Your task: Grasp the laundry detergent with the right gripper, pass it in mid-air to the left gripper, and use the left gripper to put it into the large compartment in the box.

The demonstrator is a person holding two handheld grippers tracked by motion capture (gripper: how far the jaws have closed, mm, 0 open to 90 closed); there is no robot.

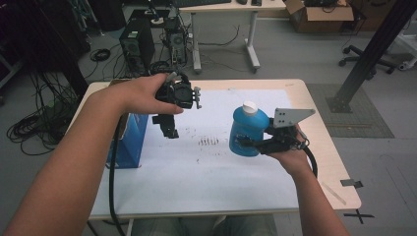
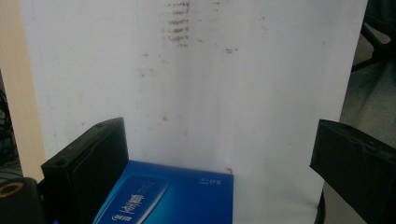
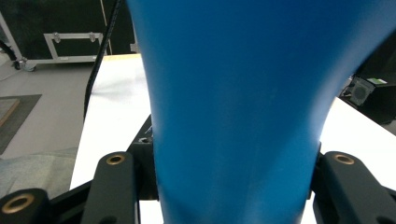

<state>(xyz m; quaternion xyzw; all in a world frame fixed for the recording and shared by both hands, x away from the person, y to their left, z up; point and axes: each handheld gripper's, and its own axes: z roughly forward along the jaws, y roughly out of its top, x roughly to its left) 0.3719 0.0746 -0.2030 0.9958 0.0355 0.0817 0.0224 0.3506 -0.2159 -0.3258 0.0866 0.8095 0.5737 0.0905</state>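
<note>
Blue bottle with white cap, held upright clear of the tabletop toward its right edge. The right tongs clamp the lower body from the side. Smooth moulded plastic is probably slippery and somewhat yielding (weight depends on fill, not visible); the narrowed waist looks the surest hold. The left tongs hang jaws-down, wide apart and empty, beside the blue box near the left edge.
</note>
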